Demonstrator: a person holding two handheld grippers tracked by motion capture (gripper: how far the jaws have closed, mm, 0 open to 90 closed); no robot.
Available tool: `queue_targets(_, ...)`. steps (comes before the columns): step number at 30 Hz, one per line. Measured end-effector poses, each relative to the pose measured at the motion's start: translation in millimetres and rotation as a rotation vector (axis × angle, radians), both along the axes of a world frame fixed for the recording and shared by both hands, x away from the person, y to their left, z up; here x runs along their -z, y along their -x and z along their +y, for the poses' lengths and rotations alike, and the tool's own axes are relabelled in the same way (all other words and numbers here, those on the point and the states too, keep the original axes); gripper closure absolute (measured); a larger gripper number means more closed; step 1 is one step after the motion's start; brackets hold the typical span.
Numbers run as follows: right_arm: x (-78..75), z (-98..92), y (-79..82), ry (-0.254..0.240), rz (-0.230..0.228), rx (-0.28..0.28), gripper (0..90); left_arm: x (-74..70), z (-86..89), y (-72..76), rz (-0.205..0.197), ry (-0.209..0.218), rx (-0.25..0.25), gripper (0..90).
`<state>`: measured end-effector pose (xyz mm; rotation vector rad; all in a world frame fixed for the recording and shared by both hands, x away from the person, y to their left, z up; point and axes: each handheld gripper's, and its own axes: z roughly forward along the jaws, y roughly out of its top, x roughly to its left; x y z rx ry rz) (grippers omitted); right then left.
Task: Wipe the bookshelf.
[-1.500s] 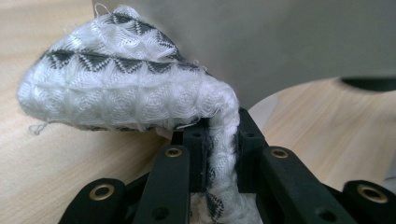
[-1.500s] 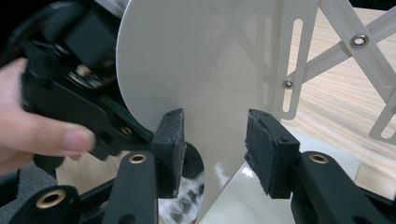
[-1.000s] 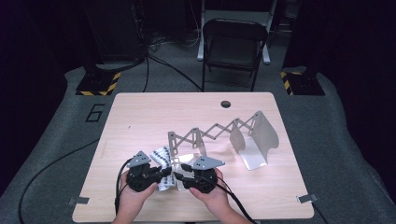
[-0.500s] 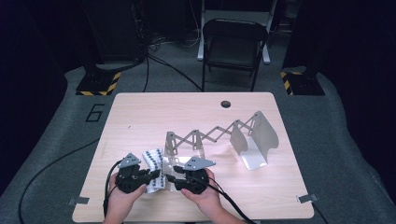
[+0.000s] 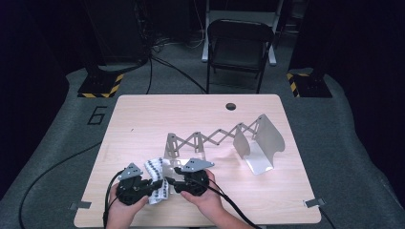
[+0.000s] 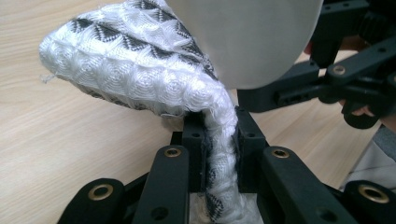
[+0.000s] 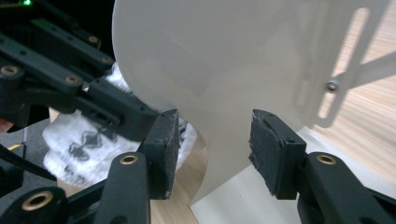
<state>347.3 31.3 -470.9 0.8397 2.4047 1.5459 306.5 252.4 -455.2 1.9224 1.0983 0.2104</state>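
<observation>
The patterned cloth (image 6: 154, 79) is pinched by its bunched edge in the closed left gripper (image 6: 219, 135); being soft and light, it is best taken at a fold. Just beyond, the right gripper (image 7: 212, 140) is seen with its jaws having just been opening, nothing pressed, before the metal rack (image 7: 224, 70) on the surface (image 5: 143, 119).

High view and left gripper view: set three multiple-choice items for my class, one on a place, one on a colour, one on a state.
1. Where is the cloth? A) on the chair B) near the table's front edge C) on the floor
2. The cloth's colours? A) white and black B) red C) green
3. The left claw is: A) open, empty B) shut on the cloth C) holding a cup
Key: 1 B, it sits by the near edge; 2 A, white weave with black marks; 3 B, both pads squeeze the fabric.
</observation>
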Motion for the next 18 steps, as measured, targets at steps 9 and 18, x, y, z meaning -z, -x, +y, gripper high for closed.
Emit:
queue_targets(9,-15.1,-39.3,14.0,-0.003,-0.057,0.040,50.4,5.2,-19.9,1.7,-0.006,-0.017,0.004,72.8)
queue_targets(18,-9.1,-97.0,27.9,0.012,-0.064,0.086,49.6,15.9,-36.9,-6.5,-0.036,-0.077,-0.057,67.5)
